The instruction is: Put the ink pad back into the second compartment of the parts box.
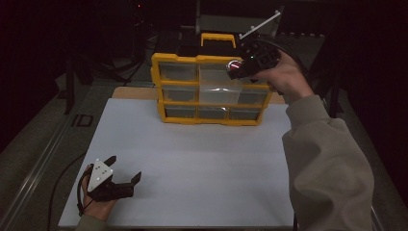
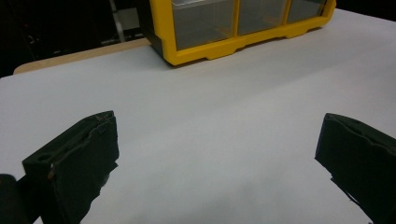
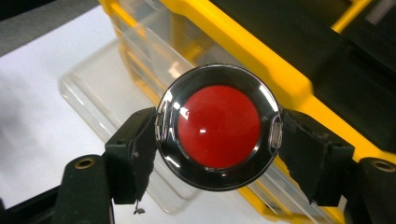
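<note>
The right gripper (image 3: pixel 218 128) grips a round red button (image 3: pixel 218 126) with a chrome rim, held over the open clear drawer (image 3: pixel 100 86) of the yellow organizer (image 1: pixel 208 89). Keep the fingers (image 3: pixel 135 154) square on the rim and lower it fully inside before releasing. The left gripper (image 1: pixel 124 169) rests open on the desk (image 1: pixel 202 159). The right gripper view shows the button's face; the high view shows which drawer stands out.

I see a white table top (image 1: pixel 192 159) on a wooden board (image 1: pixel 130 92), dim grey floor (image 1: pixel 33 125) and darkness beyond.
</note>
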Tool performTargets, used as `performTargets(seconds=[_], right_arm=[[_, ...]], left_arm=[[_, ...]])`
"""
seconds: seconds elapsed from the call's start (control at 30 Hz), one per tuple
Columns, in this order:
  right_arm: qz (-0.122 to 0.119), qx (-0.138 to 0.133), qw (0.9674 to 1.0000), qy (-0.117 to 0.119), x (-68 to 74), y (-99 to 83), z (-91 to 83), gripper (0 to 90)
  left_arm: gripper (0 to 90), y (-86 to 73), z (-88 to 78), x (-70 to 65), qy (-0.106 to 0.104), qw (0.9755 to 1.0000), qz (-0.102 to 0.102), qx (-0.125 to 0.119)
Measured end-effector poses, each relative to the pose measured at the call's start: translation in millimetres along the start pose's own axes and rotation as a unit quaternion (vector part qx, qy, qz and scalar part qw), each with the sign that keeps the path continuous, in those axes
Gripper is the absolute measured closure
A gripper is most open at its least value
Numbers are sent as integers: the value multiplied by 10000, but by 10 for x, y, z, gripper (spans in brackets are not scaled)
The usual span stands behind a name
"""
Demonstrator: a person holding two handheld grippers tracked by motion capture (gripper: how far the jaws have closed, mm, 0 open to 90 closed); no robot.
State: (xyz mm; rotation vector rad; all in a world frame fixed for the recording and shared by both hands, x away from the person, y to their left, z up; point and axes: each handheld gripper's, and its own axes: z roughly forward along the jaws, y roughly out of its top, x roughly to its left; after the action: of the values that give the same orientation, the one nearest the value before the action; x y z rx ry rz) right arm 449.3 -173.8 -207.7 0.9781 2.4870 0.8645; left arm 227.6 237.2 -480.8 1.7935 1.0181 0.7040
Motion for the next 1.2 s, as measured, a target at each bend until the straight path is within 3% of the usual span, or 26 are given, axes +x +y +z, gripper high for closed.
performTargets(seconds=[0.2, 0.5, 0.57, 0.77, 1.2], right_arm=[[-76, -3, 9999, 134, 117, 76, 89, 297], [-68, 32, 9996, 265, 155, 87, 162, 296], [-76, -24, 9998, 207, 165, 68, 167, 245], [10, -37, 9999, 130, 124, 27, 137, 122], [152, -80, 9998, -112, -97, -214, -6, 134]], left_arm=[[1, 0, -4, 1, 0, 10000, -2, -4], [1, 0, -5, 2, -3, 10000, 0, -2], [1, 0, -5, 3, 0, 10000, -1, -3], [1, 0, -4, 4, 3, 10000, 2, 5], [1, -1, 1, 1, 9, 10000, 7, 13]])
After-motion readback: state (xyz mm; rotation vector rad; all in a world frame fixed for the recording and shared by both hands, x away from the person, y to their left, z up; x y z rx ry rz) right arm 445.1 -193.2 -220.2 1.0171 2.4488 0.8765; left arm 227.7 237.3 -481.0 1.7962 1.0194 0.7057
